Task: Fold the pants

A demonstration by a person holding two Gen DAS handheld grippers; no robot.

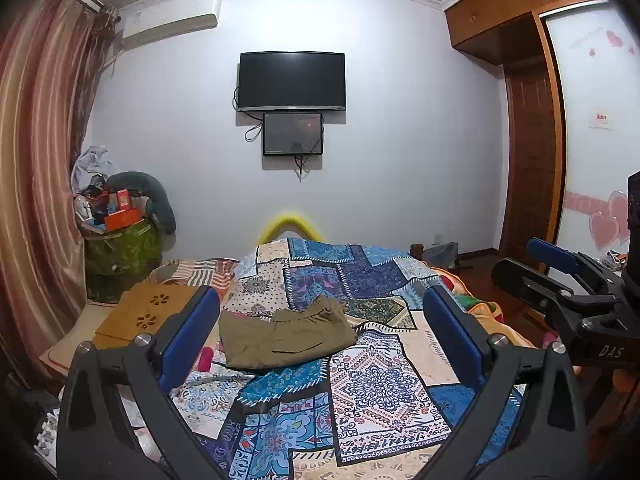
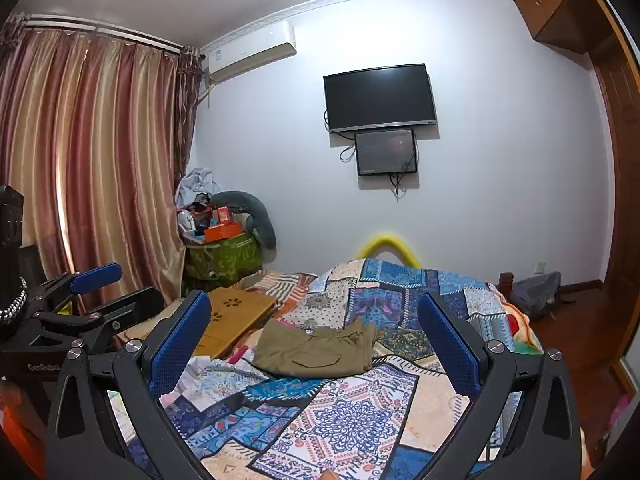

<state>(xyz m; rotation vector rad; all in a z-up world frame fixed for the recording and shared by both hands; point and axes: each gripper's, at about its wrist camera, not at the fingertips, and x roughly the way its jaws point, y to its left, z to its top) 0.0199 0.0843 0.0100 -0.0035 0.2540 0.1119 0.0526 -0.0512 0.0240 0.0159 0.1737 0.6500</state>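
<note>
The pants [image 1: 286, 338], olive and already folded into a compact bundle, are seen lying on the patchwork bedspread [image 1: 372, 384] near the middle of the bed, beside a wooden lap tray [image 1: 148, 312] at the left edge. Both tools are held back from the cloth, well apart from it: the left gripper [image 1: 320, 332] is spread wide and holds nothing, and the right gripper [image 2: 314, 340] is likewise wide and empty. The folding is judged to be nearly or fully done. If a last tidy is wanted, the raised waistband corner at the far side should be pressed flat and the edges squared, the cloth being pinched lightly at its rim so that the layers beneath are not dragged askew.
</note>
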